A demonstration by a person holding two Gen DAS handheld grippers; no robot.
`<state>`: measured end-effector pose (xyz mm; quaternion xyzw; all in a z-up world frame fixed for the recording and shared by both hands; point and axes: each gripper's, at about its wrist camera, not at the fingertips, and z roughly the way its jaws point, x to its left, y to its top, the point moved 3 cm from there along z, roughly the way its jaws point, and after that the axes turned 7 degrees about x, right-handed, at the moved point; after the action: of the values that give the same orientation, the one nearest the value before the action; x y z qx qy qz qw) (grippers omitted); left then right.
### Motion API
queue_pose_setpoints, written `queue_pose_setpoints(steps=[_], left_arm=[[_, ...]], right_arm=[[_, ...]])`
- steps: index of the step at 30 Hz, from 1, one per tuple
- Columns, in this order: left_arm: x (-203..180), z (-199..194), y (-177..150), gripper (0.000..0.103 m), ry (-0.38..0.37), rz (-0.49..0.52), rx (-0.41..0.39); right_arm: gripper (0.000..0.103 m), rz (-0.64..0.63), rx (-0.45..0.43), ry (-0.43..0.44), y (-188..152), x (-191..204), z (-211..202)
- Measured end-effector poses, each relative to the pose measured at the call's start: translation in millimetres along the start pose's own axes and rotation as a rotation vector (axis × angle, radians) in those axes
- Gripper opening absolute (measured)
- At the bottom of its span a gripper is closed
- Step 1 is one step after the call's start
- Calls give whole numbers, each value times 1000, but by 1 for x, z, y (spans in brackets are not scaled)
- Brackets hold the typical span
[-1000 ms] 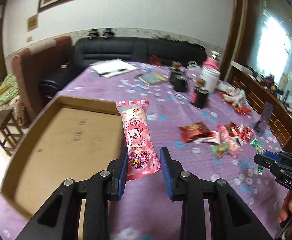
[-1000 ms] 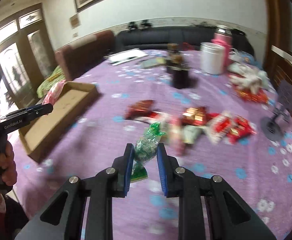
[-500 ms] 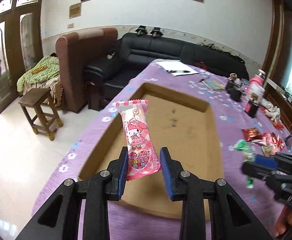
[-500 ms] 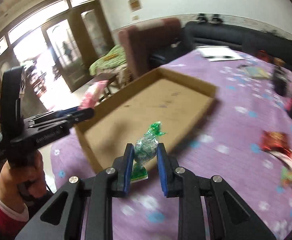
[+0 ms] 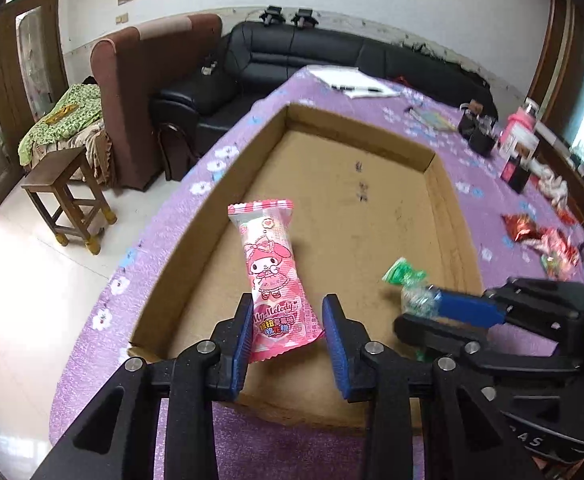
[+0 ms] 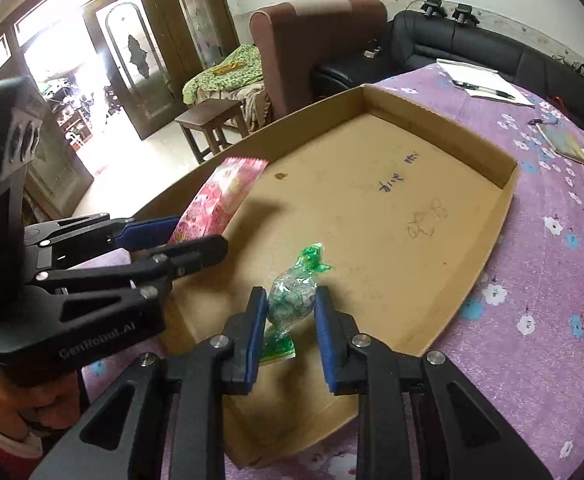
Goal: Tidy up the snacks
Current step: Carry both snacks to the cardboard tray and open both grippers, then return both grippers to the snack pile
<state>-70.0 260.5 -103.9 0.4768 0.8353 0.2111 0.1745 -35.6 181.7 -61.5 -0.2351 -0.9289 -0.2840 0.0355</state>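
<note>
My left gripper is shut on a pink My Melody snack packet and holds it above the near end of an open cardboard box. My right gripper is shut on a green-wrapped candy and holds it over the box's near end. The right gripper with the green candy shows at the right of the left wrist view. The left gripper with the pink packet shows at the left of the right wrist view. The box floor holds no snacks.
The box lies on a table with a purple flowered cloth. Several loose snacks lie to the right of the box. Dark jars, a pink bottle and papers stand further back. A stool, armchair and black sofa stand beyond the table's left edge.
Both grippers have swung left from the snack pile to over the box, each still holding its snack. They now sit lower and closer together above the box's near end.
</note>
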Motion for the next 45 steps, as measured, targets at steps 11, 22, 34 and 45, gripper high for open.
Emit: queue_pose_setpoints(steps=[11, 22, 34, 45], left_arm=[[1, -21, 0, 73, 80, -10, -64], [-52, -38, 9, 75, 51, 52, -111], [-195, -14, 16, 83, -138, 261, -81], [-304, 65, 64, 83, -176, 477, 12]], right_arm=[[54, 34, -93, -44, -12, -21, -42], [63, 181, -179, -141, -66, -99, -104], [62, 502, -216, -348, -177, -242, -174], [62, 544, -221, -364, -196, -292, -182]])
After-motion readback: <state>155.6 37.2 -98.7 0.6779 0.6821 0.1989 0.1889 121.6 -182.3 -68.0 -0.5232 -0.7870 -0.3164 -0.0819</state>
